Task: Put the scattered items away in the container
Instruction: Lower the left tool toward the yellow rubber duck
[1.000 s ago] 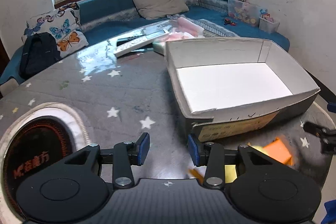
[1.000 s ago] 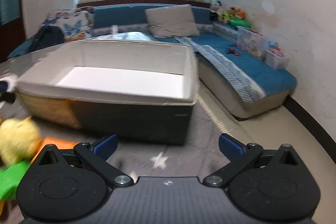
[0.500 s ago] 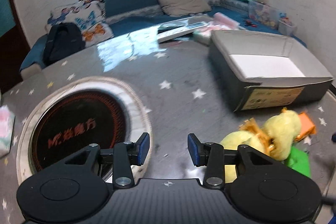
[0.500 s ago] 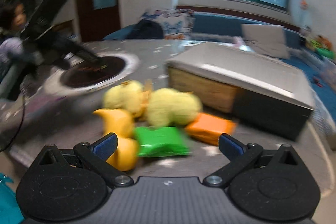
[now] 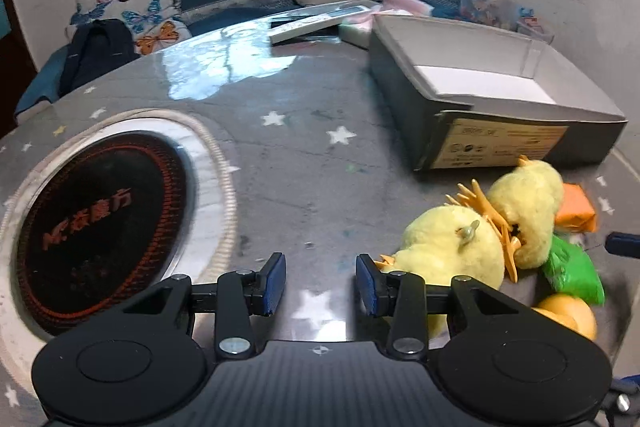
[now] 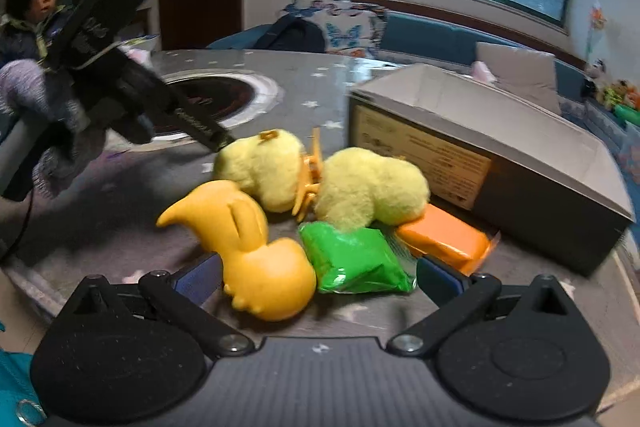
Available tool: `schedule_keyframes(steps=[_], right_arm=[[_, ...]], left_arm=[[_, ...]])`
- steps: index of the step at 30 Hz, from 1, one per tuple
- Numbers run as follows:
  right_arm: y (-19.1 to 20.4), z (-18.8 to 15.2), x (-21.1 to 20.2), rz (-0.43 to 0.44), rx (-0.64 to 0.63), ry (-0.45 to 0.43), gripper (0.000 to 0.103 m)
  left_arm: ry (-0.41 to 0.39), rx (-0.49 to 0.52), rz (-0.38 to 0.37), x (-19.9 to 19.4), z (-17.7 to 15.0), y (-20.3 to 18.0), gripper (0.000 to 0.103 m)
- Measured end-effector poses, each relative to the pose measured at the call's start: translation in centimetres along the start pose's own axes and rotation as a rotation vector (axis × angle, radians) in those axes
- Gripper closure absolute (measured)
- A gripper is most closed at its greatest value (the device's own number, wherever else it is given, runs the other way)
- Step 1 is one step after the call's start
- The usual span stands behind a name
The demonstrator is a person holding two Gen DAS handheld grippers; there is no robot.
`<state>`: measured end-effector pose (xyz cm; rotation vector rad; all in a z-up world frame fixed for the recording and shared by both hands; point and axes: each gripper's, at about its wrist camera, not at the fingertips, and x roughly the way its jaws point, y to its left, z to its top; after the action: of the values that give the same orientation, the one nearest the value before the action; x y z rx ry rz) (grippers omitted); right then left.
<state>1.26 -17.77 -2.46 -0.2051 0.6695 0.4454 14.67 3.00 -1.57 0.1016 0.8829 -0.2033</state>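
Note:
A pile of items lies on the grey star-patterned table beside an open cardboard box (image 5: 500,131) (image 6: 500,163): two fluffy yellow chick toys (image 5: 452,247) (image 6: 360,191), a yellow plastic duck (image 6: 256,255) (image 5: 568,315), a green packet (image 6: 352,259) (image 5: 572,271) and an orange packet (image 6: 444,239) (image 5: 576,207). My left gripper (image 5: 320,283) is open and empty, just left of the near chick. My right gripper (image 6: 316,279) is open wide; the plastic duck and green packet lie between its fingers. The left gripper also shows in the right wrist view (image 6: 120,75).
A round black hotplate (image 5: 92,227) is set into the table at the left. A remote control (image 5: 316,23) and pink packets (image 5: 404,5) lie at the table's far edge. A sofa with cushions runs behind. A child (image 6: 36,11) stands at the far left.
Both grippers have swung from the box toward the pile. The right gripper has moved in close, so the duck and green packet now sit between its open fingers.

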Motion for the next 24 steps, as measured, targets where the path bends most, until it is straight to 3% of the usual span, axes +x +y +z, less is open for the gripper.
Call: schedule_keyframes(steps=[7,16,24], right_arm=[[-2.9,-0.9,0.4,-0.146,0.042,0.015,0.000],[-6.2,-1.6,1.2,-0.200,0.197,0.027,0.000],[-6.6,-1.3,0.9,-0.197,0.214,0.038,0.000]], left_arm=[[0.012,-0.039,-0.006,1.1,0.8,-2.2,0.062],[0.008,-0.067,-0.003,2.7,2.5,-4.1,0.063],[-0.023,-0.044,0.005,1.6,3.3,-4.2,0.063]])
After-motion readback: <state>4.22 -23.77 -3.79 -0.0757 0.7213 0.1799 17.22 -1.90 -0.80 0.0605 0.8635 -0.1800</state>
